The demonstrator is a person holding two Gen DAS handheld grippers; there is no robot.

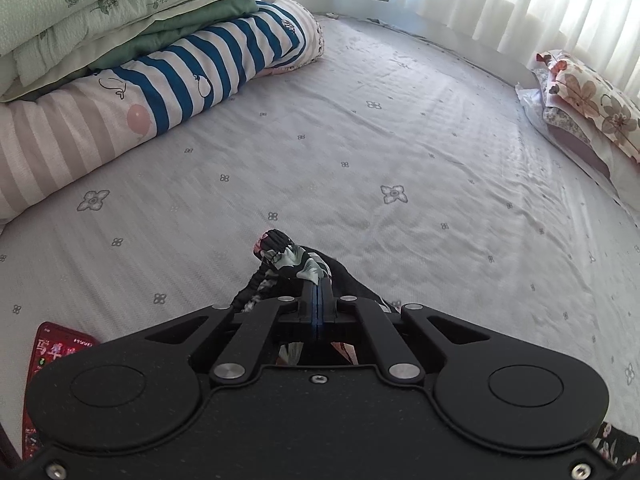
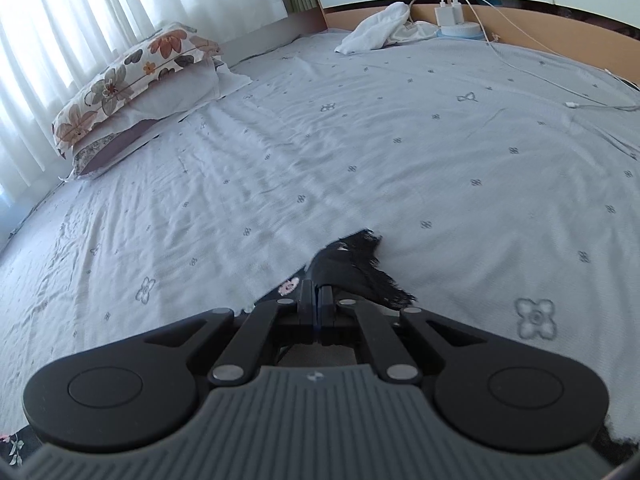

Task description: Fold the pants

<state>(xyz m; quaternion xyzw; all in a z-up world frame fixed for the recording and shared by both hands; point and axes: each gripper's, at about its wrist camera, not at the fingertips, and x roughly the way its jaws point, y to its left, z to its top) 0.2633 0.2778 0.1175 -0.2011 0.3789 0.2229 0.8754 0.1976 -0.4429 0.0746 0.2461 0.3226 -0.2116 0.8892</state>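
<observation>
Black pants with a pink and grey-green flower print (image 1: 288, 260) are pinched in my left gripper (image 1: 317, 280), which is shut on a bunched edge of the cloth lifted off the bed. In the right wrist view my right gripper (image 2: 318, 284) is shut on another black edge of the pants (image 2: 356, 256), with frayed threads sticking out to the right. Most of the garment hangs below both grippers and is hidden by their bodies; bits of floral cloth show at the lower corners.
A pale bedsheet with small flower marks (image 1: 400, 140) spreads ahead. Striped bolster and folded quilts (image 1: 160, 60) lie at left, a floral pillow (image 2: 132, 72) by the curtains. A red phone (image 1: 52, 360) lies near the left gripper. White cloth, chargers and cable (image 2: 452, 16) sit by the headboard.
</observation>
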